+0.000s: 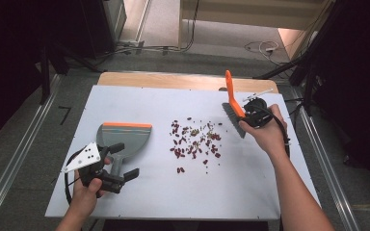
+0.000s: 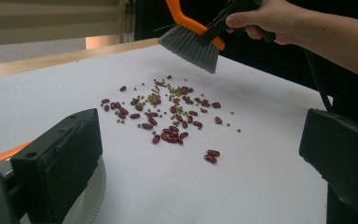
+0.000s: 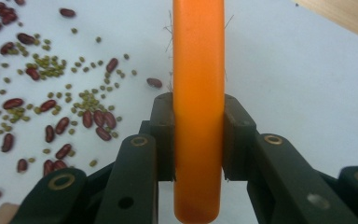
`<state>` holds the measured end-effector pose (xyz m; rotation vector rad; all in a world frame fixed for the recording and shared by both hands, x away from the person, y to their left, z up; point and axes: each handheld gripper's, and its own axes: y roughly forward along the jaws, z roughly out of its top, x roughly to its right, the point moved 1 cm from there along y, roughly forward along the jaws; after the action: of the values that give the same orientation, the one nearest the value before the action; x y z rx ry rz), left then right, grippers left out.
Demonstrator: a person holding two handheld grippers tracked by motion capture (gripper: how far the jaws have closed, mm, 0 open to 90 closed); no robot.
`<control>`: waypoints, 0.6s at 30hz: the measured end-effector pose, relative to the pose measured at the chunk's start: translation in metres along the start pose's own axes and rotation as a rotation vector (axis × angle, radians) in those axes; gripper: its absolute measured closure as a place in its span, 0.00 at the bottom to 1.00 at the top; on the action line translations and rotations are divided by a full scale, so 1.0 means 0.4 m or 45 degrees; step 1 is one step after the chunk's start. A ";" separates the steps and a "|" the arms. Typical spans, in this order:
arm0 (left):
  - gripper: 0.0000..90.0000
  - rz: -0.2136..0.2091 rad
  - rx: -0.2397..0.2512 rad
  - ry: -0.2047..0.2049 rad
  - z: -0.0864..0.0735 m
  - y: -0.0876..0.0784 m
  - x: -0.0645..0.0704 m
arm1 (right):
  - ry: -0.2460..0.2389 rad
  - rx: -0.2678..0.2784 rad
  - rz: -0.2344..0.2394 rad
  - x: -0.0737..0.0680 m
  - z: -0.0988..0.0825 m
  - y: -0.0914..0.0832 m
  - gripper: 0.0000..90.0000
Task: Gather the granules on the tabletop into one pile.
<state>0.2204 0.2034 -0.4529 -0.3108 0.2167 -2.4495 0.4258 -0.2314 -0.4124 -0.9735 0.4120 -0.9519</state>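
Note:
Red kidney beans and small green beans [image 1: 195,139] lie scattered on the white table top [image 1: 250,183]. My right gripper [image 1: 246,114] is shut on the orange handle [image 3: 198,70] of a small brush. It holds the grey bristles [image 2: 189,44] tilted just above the table, right of the beans [image 2: 168,114]. A grey dustpan [image 1: 125,137] with an orange front edge lies to the left of the beans. My left gripper [image 1: 124,161] stands open over the dustpan's handle end, jaws wide apart with nothing pressed between them. The dustpan's rim [image 2: 92,198] shows under the left jaw.
The wooden table edge [image 1: 173,79] runs along the far side. Cables [image 1: 262,47] lie on the floor beyond it, and metal rails [image 1: 14,159] flank the table. Bare white surface lies between the beans and the near edge.

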 end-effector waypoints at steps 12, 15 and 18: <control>0.00 -0.010 -0.004 0.007 -0.001 0.004 0.005 | -0.072 -0.145 -0.067 -0.039 0.019 0.063 0.76; 0.00 -0.018 -0.002 0.011 -0.001 0.006 0.009 | -0.090 -0.168 -0.073 -0.058 0.031 0.074 0.76; 0.00 -0.020 -0.003 0.014 0.000 0.007 0.012 | -0.109 -0.194 -0.092 -0.082 0.044 0.085 0.76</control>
<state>0.2183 0.1984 -0.4527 -0.3013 0.2224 -2.4668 0.4366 -0.1876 -0.4351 -1.1701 0.3835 -0.9509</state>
